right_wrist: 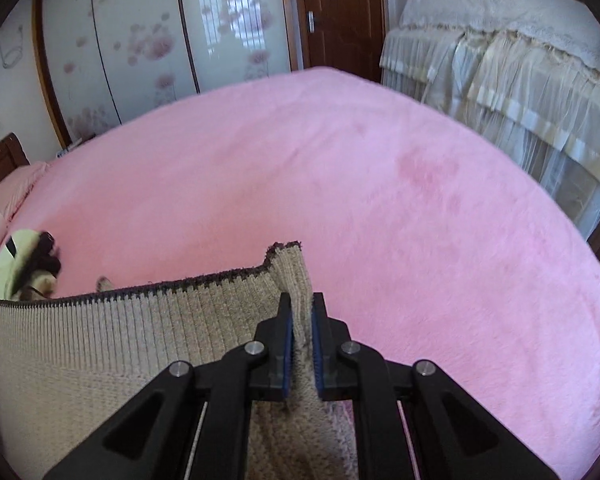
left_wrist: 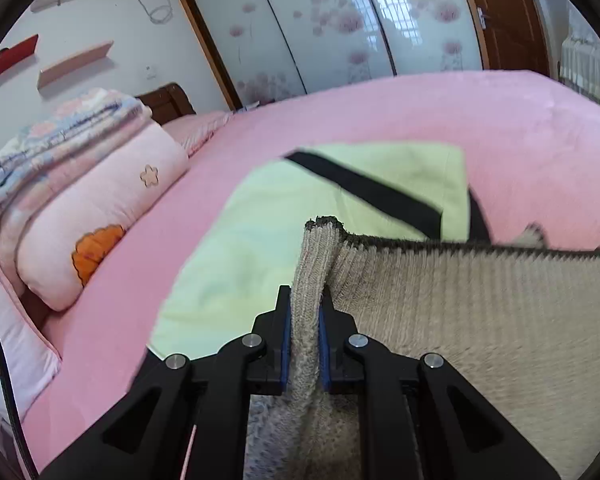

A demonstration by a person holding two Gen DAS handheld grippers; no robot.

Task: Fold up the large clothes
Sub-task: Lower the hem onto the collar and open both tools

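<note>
A beige ribbed knit garment (left_wrist: 460, 312) with a dark trimmed hem is stretched between both grippers above the pink bed (left_wrist: 520, 132). My left gripper (left_wrist: 305, 300) is shut on its left corner, the knit bunched between the blue pads. In the right wrist view the same knit garment (right_wrist: 100, 332) runs off to the left, and my right gripper (right_wrist: 300, 304) is shut on its right corner. The lower part of the garment hangs out of sight below the fingers.
A pale green garment with a black stripe (left_wrist: 284, 216) lies flat on the bed beyond the left gripper. Folded quilts and a pillow (left_wrist: 84, 208) are stacked at the left. Pink bedspread (right_wrist: 380, 184) spreads ahead of the right gripper; a draped cabinet (right_wrist: 520, 64) stands at the right.
</note>
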